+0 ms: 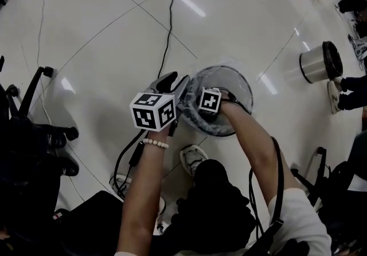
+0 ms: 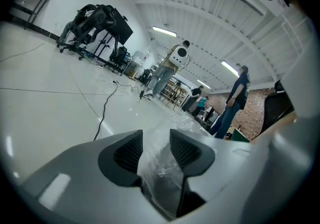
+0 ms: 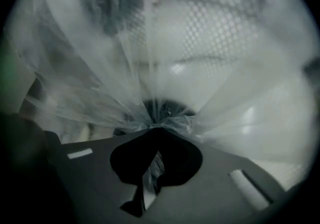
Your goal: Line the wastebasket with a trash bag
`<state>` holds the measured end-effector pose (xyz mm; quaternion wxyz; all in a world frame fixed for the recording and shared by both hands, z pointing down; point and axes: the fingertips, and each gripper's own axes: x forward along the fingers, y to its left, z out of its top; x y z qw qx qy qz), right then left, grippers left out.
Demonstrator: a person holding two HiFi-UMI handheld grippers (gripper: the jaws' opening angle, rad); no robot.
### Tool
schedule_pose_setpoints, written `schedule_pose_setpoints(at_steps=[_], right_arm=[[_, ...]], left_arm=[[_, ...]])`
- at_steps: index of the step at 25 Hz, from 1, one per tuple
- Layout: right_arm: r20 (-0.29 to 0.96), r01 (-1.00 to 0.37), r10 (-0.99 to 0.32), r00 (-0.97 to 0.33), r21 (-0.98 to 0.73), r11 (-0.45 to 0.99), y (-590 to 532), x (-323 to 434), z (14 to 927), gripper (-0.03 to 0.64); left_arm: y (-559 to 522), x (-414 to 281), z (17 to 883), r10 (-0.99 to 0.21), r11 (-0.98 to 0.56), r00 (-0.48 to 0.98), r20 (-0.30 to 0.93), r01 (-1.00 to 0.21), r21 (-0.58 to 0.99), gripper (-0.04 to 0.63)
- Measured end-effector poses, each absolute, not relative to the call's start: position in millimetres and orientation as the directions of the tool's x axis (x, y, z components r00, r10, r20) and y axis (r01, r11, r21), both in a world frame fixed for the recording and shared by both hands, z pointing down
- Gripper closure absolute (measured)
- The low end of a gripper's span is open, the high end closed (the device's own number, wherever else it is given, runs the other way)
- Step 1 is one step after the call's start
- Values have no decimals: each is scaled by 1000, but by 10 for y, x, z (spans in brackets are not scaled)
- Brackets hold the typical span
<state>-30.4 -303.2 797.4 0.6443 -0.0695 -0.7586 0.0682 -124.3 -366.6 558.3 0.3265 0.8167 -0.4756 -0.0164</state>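
The right gripper (image 3: pixel 157 129) is pointed steeply down into the wastebasket (image 1: pixel 248 90), and its jaws are closed tight on a gathered pinch of the clear bag (image 3: pixel 100 67). From that pinch the film is fanned out ahead of the jaws, and the basket's mesh wall is seen through it, so the bag's lower part is judged to be carried toward the bottom. The left gripper (image 2: pixel 155 140) is held almost level at the near-left rim. Its jaws are set narrowly apart with a fold of film caught between the pads, apparently so that the bag's mouth is kept up at the rim and not dragged inside. The bag is thus partly within the basket, and its edge is not yet seen folded over the rim.
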Motion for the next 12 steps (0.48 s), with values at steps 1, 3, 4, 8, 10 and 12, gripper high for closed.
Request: schedule_pose_setpoints(at_steps=[1, 3, 4, 8, 10, 12], right_arm=[[966, 12, 193, -169, -194, 981, -3045, -313, 7998, 617], [963, 4, 195, -186, -198, 980, -3052, -340, 8060, 617], [958, 2, 208, -198, -211, 977, -3035, -359, 8084, 617], [925, 26, 262, -274, -266, 964, -2957, -501, 8088, 617], [923, 41, 262, -282, -261, 964, -2955, -519, 8068, 617], [927, 52, 254, -276, -249, 967, -2987, -530, 7989, 617]], left_arm=[[-3669, -1246, 5587, -789, -334, 545, 284, -769, 546, 414], [-3656, -1269, 5571, -795, -334, 539, 279, -772, 541, 414], [-3647, -1270, 5545, -796, -337, 542, 270, -767, 546, 414], [-3625, -1163, 5538, -772, -367, 573, 276, -756, 542, 414], [-3627, -1151, 5601, -771, -354, 567, 290, -761, 544, 414], [-3630, -1172, 5627, -775, -341, 561, 291, -759, 555, 414]])
